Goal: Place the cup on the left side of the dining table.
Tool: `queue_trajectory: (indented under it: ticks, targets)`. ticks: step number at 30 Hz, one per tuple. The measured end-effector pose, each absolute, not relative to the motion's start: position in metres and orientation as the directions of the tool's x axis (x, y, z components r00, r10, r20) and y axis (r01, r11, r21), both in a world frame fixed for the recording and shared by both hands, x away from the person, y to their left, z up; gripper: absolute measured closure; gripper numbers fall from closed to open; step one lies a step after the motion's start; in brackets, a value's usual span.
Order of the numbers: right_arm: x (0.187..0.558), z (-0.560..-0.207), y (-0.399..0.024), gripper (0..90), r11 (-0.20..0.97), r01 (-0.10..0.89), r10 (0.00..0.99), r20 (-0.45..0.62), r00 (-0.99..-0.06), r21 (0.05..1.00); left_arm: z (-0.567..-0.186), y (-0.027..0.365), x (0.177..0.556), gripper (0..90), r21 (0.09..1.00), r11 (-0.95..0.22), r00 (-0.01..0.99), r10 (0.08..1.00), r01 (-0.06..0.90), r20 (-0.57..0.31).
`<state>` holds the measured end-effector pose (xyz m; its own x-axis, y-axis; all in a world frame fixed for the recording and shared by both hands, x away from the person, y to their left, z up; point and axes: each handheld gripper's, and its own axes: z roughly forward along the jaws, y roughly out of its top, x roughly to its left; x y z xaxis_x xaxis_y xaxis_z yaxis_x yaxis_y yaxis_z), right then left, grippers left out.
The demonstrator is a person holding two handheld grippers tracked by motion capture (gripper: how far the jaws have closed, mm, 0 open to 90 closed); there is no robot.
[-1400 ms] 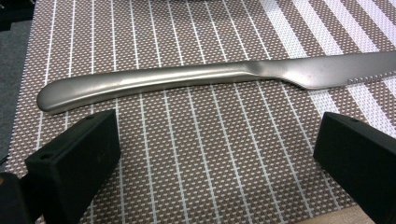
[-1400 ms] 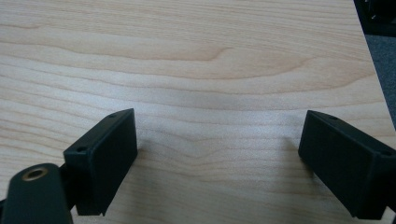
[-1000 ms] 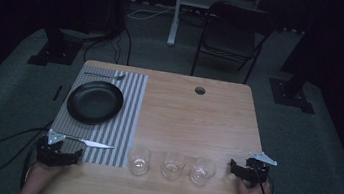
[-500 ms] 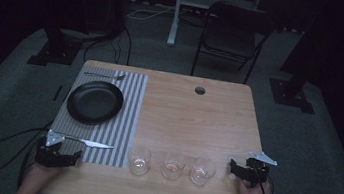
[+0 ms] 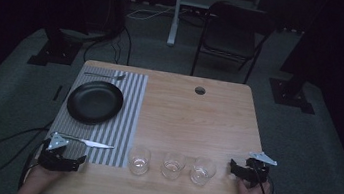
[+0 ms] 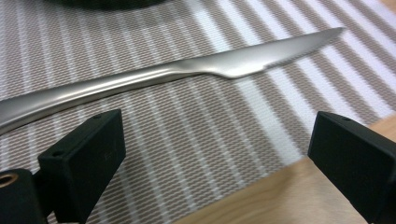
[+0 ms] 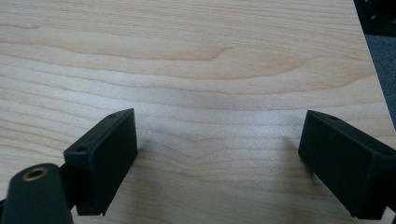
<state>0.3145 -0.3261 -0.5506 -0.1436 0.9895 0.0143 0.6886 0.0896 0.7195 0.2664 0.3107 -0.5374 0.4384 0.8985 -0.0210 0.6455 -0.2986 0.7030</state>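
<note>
On table [image 5: 217, 118]: three glasses [image 5: 173, 165], one knife [image 5: 88, 142], one plate [image 5: 94, 102].

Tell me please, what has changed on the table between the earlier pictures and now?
The left gripper drew back a little toward the table's near edge, away from the knife. Its jaws have just been closing somewhat but stand open, with nothing between them; the knife lies free on the striped placemat. The right gripper, the three glasses and the black plate stayed as they were.
</note>
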Motion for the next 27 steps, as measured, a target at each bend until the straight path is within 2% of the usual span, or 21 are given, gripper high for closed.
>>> queue_trajectory:
  ticks: [5, 27]
  targets:
    - [0.314, -0.551, -0.326, 11.2, 0.09, 0.689, 0.99, 0.014, -0.144, 0.719, -0.536, 0.299, 0.264, 4.6, 0.697, -0.344, 0.501, 0.865, 0.63, -0.027]
    - [0.314, -0.551, -0.326, 11.2, 0.09, 0.689, 0.989, 0.014, -0.144, 0.719, -0.536, 0.255, 0.261, 6.3, 0.691, -0.448, 0.648, 0.76, 0.567, -0.04]
